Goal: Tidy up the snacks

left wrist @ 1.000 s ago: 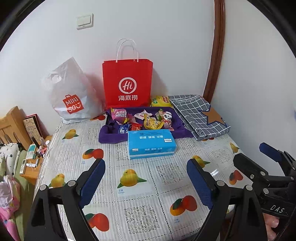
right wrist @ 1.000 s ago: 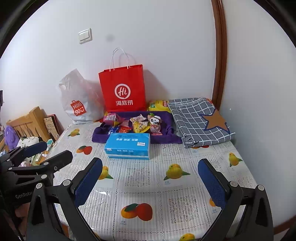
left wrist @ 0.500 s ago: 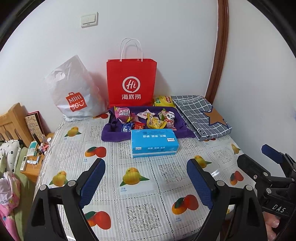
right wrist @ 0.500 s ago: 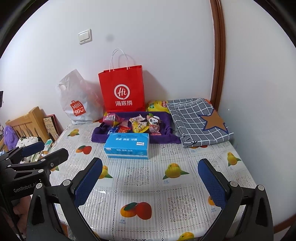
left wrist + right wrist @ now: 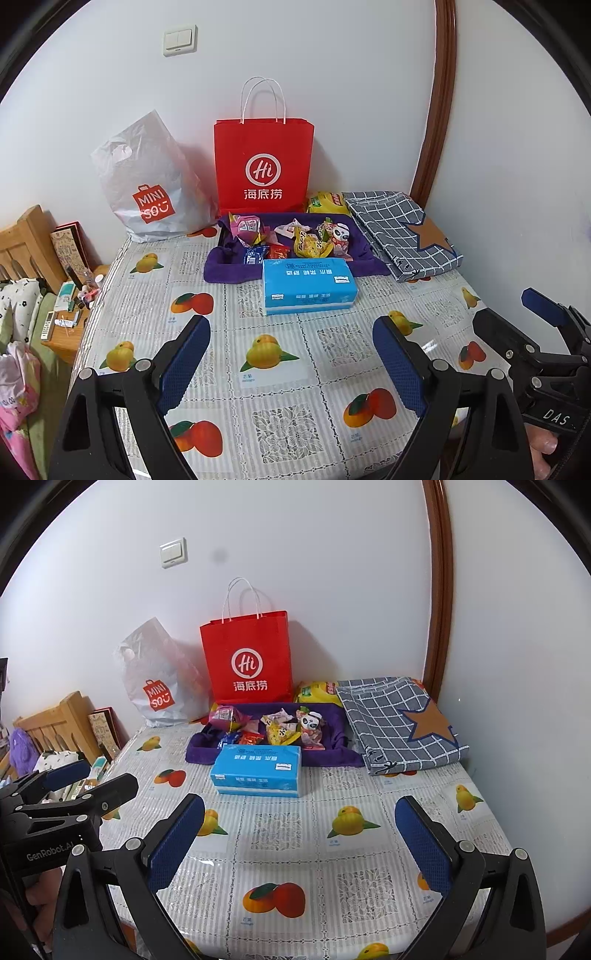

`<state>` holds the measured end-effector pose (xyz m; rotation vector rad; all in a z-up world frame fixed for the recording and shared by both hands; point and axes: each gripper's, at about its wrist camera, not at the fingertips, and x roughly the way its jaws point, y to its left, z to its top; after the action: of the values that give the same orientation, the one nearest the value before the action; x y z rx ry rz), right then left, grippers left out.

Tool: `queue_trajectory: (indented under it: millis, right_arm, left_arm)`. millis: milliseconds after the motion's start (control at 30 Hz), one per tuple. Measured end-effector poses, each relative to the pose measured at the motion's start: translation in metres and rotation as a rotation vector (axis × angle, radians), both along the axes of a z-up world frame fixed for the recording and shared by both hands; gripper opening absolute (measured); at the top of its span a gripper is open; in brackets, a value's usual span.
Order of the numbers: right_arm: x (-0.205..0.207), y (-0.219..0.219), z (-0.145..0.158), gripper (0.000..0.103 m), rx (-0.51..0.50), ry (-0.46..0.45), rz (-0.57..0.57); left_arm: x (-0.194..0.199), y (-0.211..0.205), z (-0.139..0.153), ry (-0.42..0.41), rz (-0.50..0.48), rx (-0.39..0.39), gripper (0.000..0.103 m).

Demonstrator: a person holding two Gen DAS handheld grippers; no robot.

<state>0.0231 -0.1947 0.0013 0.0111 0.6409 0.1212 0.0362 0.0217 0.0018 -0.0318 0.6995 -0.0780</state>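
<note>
You hold the left gripper and right gripper wide apart and empty, since the snacks sit in the purple tray at twelve o'clock, behind the tissue pack.

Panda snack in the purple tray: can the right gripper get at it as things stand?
Probably yes. The right gripper is open and empty, and the panda snack lies exposed in the purple tray; the blue tissue pack sits slightly left of the straight path.
</note>
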Motion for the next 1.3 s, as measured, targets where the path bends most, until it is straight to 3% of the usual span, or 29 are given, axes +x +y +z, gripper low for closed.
queue_trajectory:
  millis: [1300]
  right_arm:
    - [-0.0024, 0.0, 0.0007, 0.102, 0.0, -0.009, 0.02]
  left_arm:
    - [-0.0027, 0.0007, 0.0048, 0.0, 0.02, -0.003, 0.089]
